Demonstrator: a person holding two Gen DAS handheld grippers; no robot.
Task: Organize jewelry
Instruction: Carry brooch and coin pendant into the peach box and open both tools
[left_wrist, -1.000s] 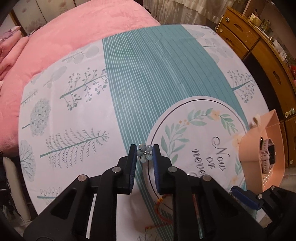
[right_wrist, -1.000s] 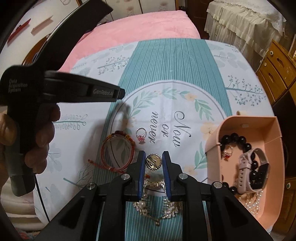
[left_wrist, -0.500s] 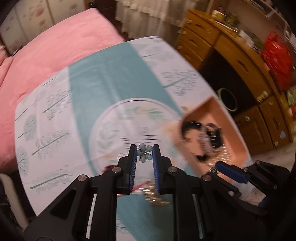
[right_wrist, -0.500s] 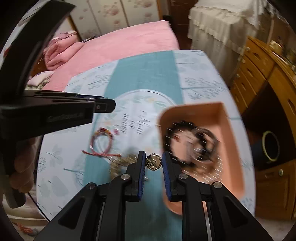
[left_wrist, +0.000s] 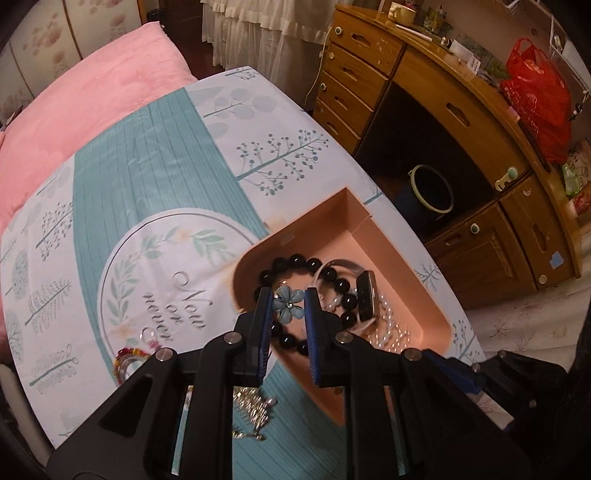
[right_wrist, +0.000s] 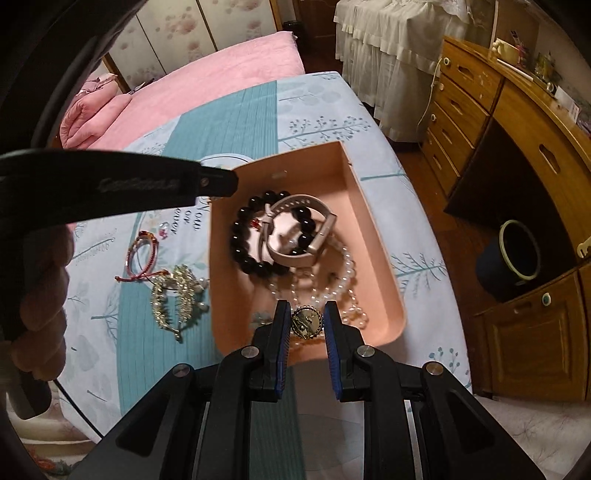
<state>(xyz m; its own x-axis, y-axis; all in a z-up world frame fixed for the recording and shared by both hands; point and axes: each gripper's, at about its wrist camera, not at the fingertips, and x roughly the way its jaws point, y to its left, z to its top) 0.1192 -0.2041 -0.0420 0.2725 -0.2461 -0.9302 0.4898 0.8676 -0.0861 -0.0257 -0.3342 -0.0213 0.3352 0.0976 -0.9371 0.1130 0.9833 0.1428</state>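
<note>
A: Left gripper (left_wrist: 288, 307)?
B: Clamped on a pale blue flower-shaped brooch (left_wrist: 288, 305), over the pink plastic tray (left_wrist: 402, 254).
A: Right gripper (right_wrist: 307, 322)?
B: Clamped on a round gold filigree pendant (right_wrist: 306, 322), above the tray's six o'clock edge; black bead bracelet (right_wrist: 255, 236) beyond at twelve o'clock.

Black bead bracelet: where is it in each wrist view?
Left wrist: black bead bracelet sits centre, in the pink tray, partly behind the left gripper.
Right wrist: bracelet upper centre, in the tray's left half.
Shared landmark: the watch lying across the bracelet.
</note>
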